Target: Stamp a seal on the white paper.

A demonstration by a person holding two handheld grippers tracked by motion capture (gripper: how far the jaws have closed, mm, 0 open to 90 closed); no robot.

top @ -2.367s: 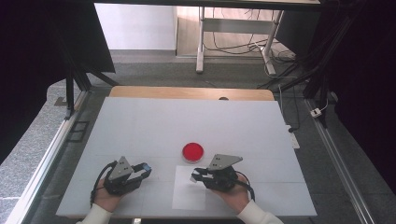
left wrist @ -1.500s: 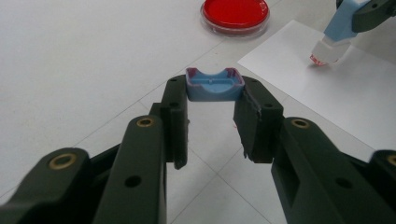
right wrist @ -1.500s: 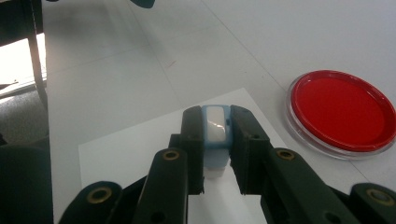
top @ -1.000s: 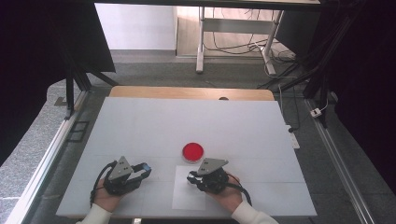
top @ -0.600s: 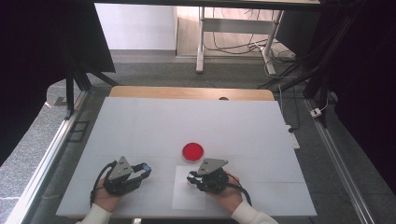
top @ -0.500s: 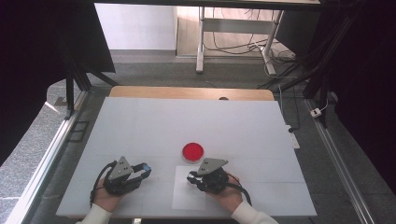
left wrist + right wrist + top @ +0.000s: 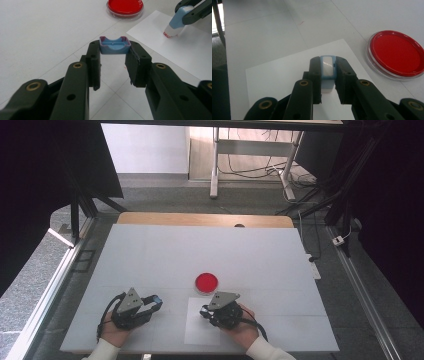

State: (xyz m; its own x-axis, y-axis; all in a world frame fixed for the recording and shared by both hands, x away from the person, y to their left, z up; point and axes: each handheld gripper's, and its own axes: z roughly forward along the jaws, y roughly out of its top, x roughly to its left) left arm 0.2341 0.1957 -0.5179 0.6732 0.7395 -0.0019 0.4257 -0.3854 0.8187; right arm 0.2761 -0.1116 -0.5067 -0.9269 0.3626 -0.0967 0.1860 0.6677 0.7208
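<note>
The right gripper (image 7: pixel 327 82) is closed on a light blue stamp (image 7: pixel 327 72), which stands upright with its lower end touching the white paper sheet (image 7: pixel 284 75). The left gripper (image 7: pixel 113 66) holds a small blue cap (image 7: pixel 114 45) between the tips of its jaws, just above the white table (image 7: pixel 150 250). The paper lies on the table between the two hands. A round red dish (image 7: pixel 206 282) rests on the table just beyond the far edge of the paper.

A blue stamp (image 7: pixel 176 21) stands tilted, its red-inked end touching the white paper sheet (image 7: pixel 200 330). Its blue cap (image 7: pixel 115 45) is held apart, open side up. The red ink pad (image 7: pixel 206 282) lies just beyond the sheet.
</note>
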